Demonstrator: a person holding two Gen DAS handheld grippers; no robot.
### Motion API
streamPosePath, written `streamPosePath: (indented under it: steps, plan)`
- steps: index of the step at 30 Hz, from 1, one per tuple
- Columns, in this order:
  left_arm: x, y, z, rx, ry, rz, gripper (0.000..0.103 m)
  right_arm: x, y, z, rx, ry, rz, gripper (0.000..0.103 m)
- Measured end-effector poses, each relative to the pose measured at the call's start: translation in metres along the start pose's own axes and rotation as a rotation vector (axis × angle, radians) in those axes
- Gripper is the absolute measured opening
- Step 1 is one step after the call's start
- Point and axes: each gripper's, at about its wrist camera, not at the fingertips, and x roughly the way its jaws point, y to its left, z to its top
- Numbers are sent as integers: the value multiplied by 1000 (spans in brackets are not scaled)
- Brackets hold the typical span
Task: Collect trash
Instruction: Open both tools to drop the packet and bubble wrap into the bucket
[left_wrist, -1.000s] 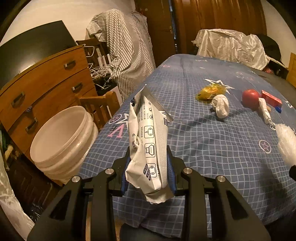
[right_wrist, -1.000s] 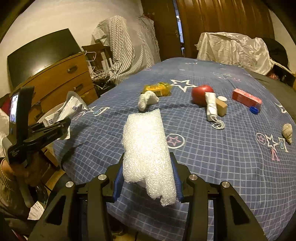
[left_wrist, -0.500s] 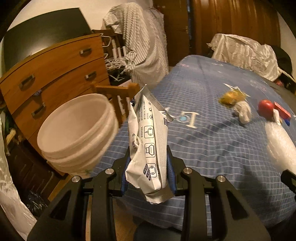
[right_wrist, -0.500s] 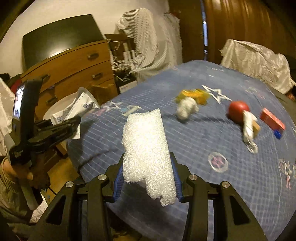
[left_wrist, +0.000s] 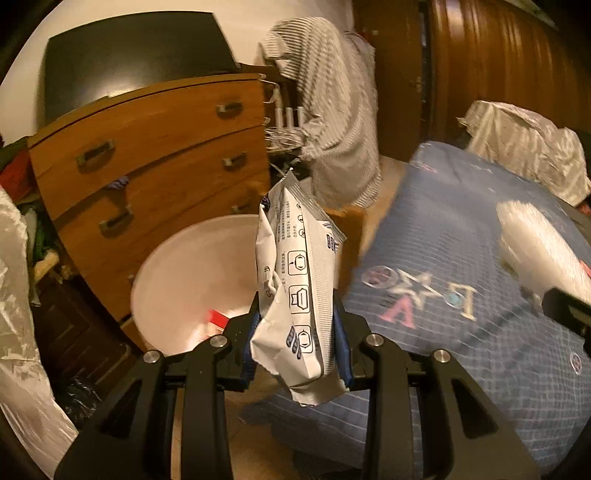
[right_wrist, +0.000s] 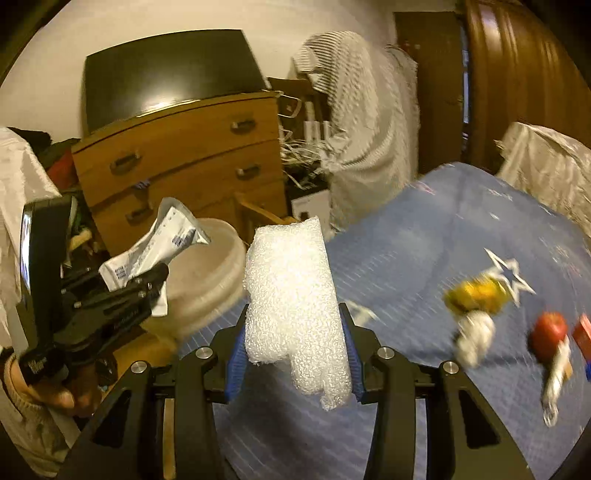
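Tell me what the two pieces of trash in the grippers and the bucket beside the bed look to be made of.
White packet: thin plastic film, likely; it creases sharply and bears printed icons.
Bubble wrap: clear air-cushion plastic, with a pebbled, glinting surface.
Bucket: smooth, matte, off-white wall; probably moulded plastic.

Left claw: black two-finger frame, blue pads clamped tight on a crumpled white printed wrapper, pointing down and forward. Right claw: same build, pads pressed on a white bubble-wrap wad. Bare hand with knit cuff grips the left handle.
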Motion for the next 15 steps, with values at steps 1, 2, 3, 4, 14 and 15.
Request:
streamPosePath:
  steps: [1,2,3,4,14,15]
  plan:
    - [3,10,5,-8,-3,16,32,6,5,9,-3,0,10,45]
    - [5,19,8,-15,-3,29,32,14,11,19,-6,2,23,45]
    - [7,25,11,-20,-2,38,32,21,17,28,-9,6,34,45]
    - [10,35,15,-29,0,52,32,29,25,37,-15,12,48,45]
    - [45,96,36,-68,49,104,32,106,91,98,-53,83,132,45]
    - [48,98,36,-67,53,102,32,109,93,100,-56,87,134,45]
